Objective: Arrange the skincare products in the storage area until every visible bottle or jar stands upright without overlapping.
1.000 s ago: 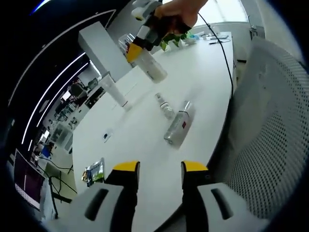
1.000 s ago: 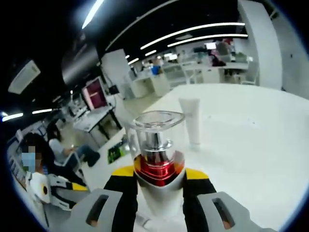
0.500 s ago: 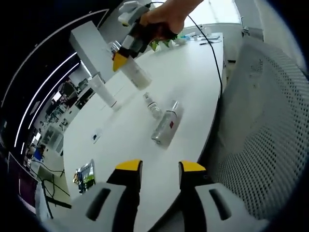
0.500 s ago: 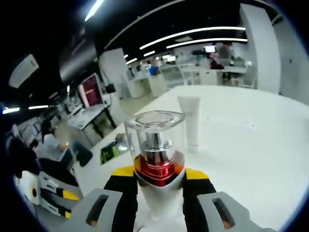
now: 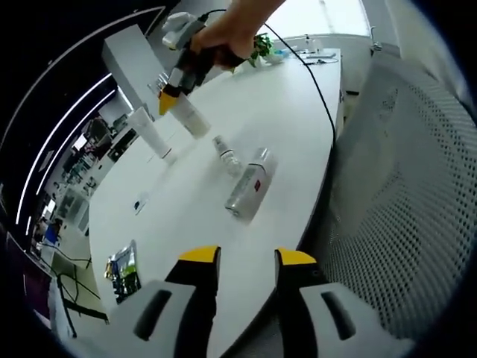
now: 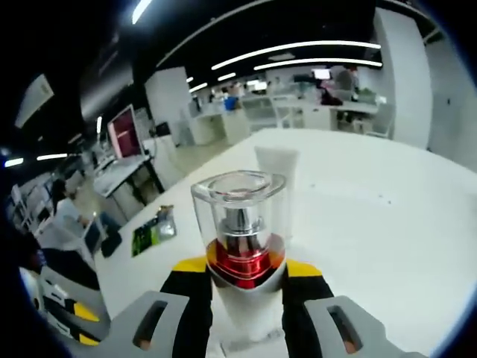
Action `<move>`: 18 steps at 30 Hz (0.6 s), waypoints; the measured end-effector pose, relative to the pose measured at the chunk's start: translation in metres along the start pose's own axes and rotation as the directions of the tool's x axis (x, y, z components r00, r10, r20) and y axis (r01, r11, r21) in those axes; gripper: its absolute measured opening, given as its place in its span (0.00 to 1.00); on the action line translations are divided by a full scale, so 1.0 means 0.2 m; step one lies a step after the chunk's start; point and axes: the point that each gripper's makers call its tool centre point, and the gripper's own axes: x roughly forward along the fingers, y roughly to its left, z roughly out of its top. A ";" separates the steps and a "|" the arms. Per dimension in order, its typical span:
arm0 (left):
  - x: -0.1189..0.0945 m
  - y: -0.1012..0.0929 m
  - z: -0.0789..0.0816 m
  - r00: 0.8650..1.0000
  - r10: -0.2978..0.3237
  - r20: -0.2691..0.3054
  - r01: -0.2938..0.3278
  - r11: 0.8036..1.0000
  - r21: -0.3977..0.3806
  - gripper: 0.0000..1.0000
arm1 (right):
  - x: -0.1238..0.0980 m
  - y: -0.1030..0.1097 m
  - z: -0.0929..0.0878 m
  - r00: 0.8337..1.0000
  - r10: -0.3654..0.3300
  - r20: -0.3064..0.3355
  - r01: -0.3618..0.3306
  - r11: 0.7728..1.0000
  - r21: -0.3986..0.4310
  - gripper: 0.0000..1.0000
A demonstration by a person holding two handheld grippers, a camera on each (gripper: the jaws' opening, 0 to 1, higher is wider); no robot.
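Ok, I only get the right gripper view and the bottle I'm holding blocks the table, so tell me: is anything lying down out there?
Observer: Yes, a silver bottle lies on its side on the table.
Operator: Anything else down?
Observer: A small spray bottle lies beside its cap end; I can't tell if they touch.
Operator: Is the left gripper free?
Observer: Yes, the left gripper is open and empty, near the table edge.
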 end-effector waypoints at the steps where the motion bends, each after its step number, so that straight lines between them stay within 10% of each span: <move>1: 0.00 0.00 0.00 1.000 -0.001 -0.001 0.001 1.000 -0.001 0.31 | 0.02 -0.01 0.00 1.000 -0.002 -0.003 0.002 1.000 0.001 0.31; 18: 0.02 0.01 -0.05 0.999 -0.002 -0.046 0.000 0.999 -0.045 0.29 | 0.27 -0.03 -0.05 0.996 -0.002 -0.091 -0.009 0.993 -0.114 0.31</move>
